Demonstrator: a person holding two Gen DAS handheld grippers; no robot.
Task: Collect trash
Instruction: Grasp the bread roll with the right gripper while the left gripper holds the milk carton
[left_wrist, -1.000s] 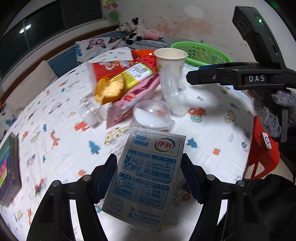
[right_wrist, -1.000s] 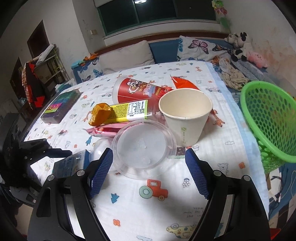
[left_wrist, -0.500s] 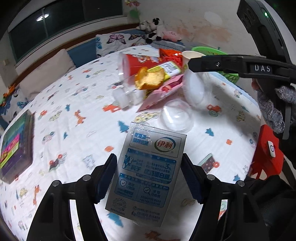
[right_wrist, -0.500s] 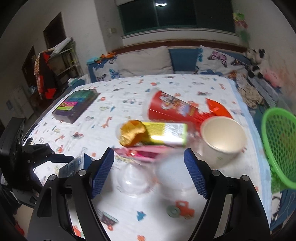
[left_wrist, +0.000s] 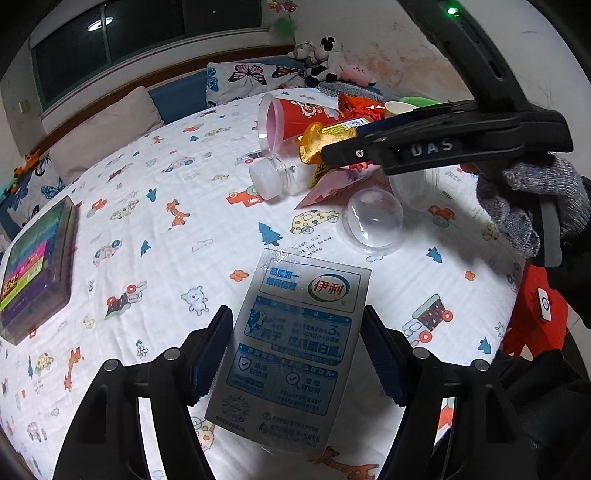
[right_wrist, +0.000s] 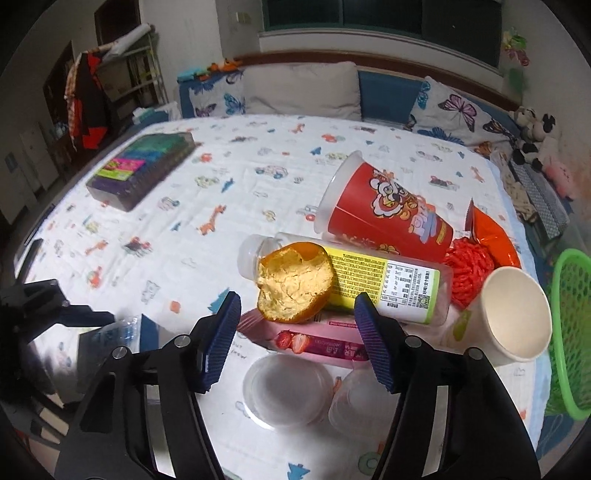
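Note:
My left gripper (left_wrist: 297, 354) is shut on a blue-and-white milk pouch (left_wrist: 303, 332) and holds it above the bed sheet. The trash pile lies beyond: a red popcorn cup (right_wrist: 384, 210) on its side, a clear bottle with a yellow label (right_wrist: 388, 284), a torn orange peel (right_wrist: 295, 288), a pink strawberry wrapper (right_wrist: 317, 343), a paper cup (right_wrist: 513, 314) and a clear dome lid (right_wrist: 288, 387). My right gripper (right_wrist: 297, 341) hovers over the peel and wrapper. Its jaws are closing, but the pads touch nothing.
A green mesh basket (right_wrist: 572, 332) stands at the bed's right edge. A dark box with a colourful label (right_wrist: 144, 166) lies far left. Pillows and plush toys line the far side. A red snack bag (right_wrist: 487, 236) spills red strips beside the paper cup.
My right gripper has swung left from over the clear lid to over the peel, and its jaws have narrowed. My left gripper has drawn the pouch away from the pile.

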